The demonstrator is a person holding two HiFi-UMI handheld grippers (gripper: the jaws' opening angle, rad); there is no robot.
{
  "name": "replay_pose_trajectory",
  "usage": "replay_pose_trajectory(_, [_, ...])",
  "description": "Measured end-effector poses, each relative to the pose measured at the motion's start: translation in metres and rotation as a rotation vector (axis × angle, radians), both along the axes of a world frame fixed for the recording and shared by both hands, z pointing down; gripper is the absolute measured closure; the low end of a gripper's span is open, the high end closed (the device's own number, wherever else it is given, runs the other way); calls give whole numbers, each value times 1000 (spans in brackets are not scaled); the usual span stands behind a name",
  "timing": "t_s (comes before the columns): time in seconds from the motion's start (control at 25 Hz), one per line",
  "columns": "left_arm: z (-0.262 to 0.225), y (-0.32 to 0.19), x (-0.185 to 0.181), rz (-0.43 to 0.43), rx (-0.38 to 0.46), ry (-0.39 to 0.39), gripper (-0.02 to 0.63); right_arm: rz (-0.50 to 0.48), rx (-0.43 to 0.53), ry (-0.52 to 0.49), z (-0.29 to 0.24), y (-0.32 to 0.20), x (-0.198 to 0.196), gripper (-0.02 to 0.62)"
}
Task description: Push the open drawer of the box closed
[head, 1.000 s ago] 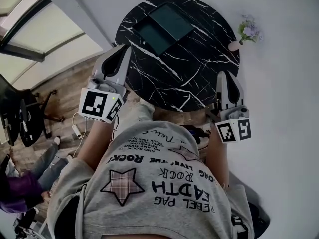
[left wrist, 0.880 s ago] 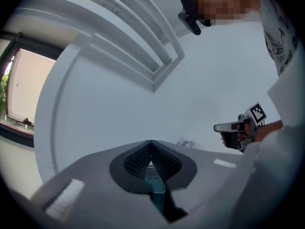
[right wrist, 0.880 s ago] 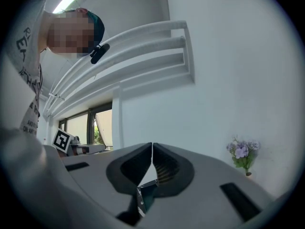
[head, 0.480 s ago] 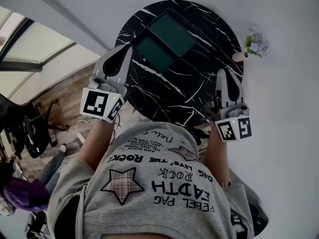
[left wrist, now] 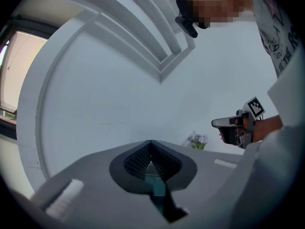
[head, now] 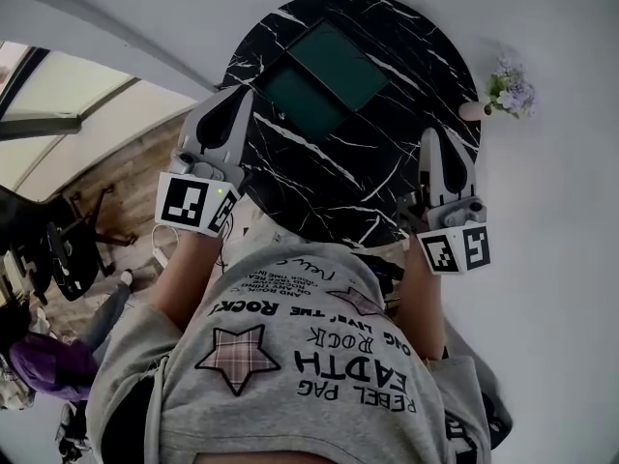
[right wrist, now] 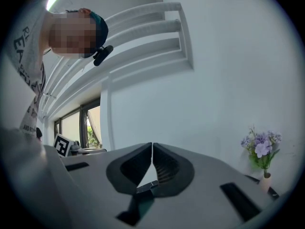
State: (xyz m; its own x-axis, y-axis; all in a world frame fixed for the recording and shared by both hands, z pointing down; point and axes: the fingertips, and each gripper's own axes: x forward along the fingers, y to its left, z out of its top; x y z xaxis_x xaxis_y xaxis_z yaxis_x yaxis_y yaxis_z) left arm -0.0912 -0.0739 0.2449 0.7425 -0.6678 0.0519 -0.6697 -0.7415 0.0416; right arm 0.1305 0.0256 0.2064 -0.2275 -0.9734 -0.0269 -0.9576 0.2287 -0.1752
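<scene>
Below, a black marble table (head: 387, 162) stood against white walls. The left gripper (head: 239, 98) and right gripper (head: 436, 137) each had jaws pressed together, empty. The green box (head: 327, 69) lay ahead, between them, with flowers (head: 509, 93) beyond the right one's tips.

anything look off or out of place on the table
Only the green box: its drawer sticks out toward the person, not flush with it. The flower vase stands very near the rim of the black table, but upright. Nothing looks spilled or broken.
</scene>
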Motion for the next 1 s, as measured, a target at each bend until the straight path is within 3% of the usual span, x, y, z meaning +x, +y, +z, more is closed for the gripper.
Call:
replay_pose_trajectory(0.52, [17, 15, -7, -105, -8, -3, 597, -101, -2, -4, 15, -18, 15, 583])
replay_pose_trajectory(1.0, [36, -11, -4, -161, -22, 2, 597, -129, -28, -2, 29, -51, 21, 583])
